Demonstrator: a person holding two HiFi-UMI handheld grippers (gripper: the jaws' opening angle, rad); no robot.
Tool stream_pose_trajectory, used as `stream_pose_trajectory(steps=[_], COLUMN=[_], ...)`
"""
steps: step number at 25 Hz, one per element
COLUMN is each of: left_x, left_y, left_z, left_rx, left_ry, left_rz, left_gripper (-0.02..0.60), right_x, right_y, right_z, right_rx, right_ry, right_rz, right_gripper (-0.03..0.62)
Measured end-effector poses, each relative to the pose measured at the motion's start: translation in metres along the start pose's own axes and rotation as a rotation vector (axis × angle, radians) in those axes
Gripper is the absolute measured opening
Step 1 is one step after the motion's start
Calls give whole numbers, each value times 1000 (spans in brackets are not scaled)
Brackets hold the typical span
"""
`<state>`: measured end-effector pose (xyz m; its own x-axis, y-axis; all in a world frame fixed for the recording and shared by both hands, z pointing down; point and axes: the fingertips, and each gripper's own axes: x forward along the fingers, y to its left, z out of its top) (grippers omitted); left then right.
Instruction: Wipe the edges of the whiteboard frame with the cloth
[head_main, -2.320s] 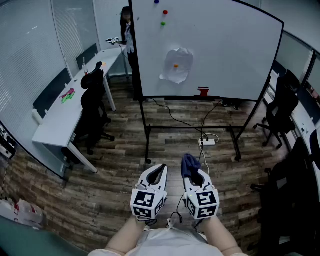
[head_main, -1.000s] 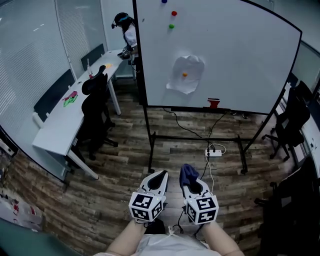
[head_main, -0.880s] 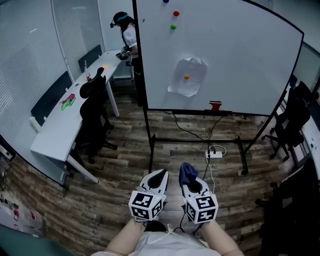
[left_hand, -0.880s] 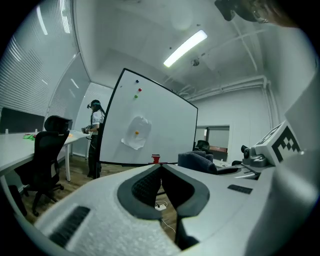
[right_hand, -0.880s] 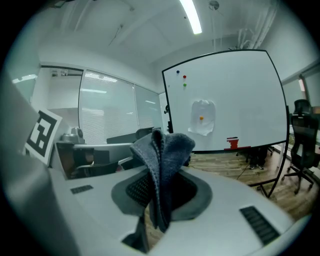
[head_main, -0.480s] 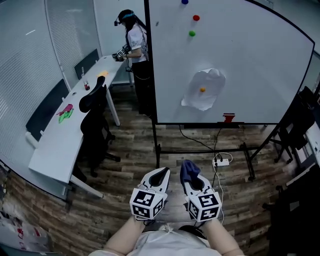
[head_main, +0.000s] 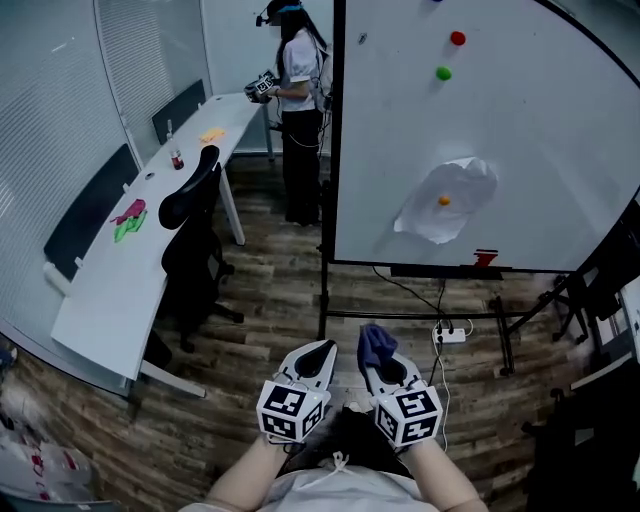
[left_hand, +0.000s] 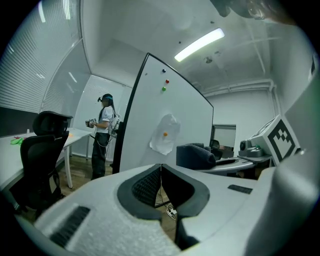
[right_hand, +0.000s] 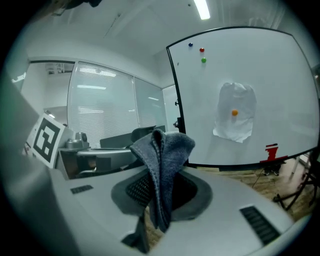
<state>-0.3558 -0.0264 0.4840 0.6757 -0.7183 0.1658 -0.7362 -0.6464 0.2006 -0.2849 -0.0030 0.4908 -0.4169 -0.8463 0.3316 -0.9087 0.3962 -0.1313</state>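
Leftward: white desk (head_main: 100, 295), black chair (head_main: 192, 235), a person (head_main: 300, 110) standing beyond. Left gripper (head_main: 323, 348) held low, jaws pressed together with nothing between. Right gripper (head_main: 380, 360) just beside it, clamped on the blue-grey cloth (head_main: 375, 340). Whiteboard (head_main: 520, 170) ahead at right, black frame (head_main: 328, 170) well apart from the cloth.

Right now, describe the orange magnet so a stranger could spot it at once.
Find the big whiteboard ahead. Low on its face hangs a crumpled white sheet; the orange magnet sits at its centre, unlike the red magnet and green magnet higher up on bare board.
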Motion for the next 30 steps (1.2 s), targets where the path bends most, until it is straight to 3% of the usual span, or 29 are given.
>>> stream_pose_trajectory(steps=[7,13,18,24,30], left_x=[57,115,157,178,187], left_y=[61,125,150,182,208], left_z=[10,16,2,-8,-12], left_rx=[-7,-23,-52,-80,-70], left_ry=[-9,11,43,77,118], left_rz=[82,146,171,161,98], left_gripper=[20,20,20,20,20], right_x=[88,166,214,267,306], right_y=[-25,-62,-95,-107,-112], right_z=[8,26,15,1,-23], right_rx=[-12,-30,-57,-66,-48], right_ry=[61,88,152,220,299], right_rz=[107,132,148,138,86], right_gripper=[71,71,71,71,71])
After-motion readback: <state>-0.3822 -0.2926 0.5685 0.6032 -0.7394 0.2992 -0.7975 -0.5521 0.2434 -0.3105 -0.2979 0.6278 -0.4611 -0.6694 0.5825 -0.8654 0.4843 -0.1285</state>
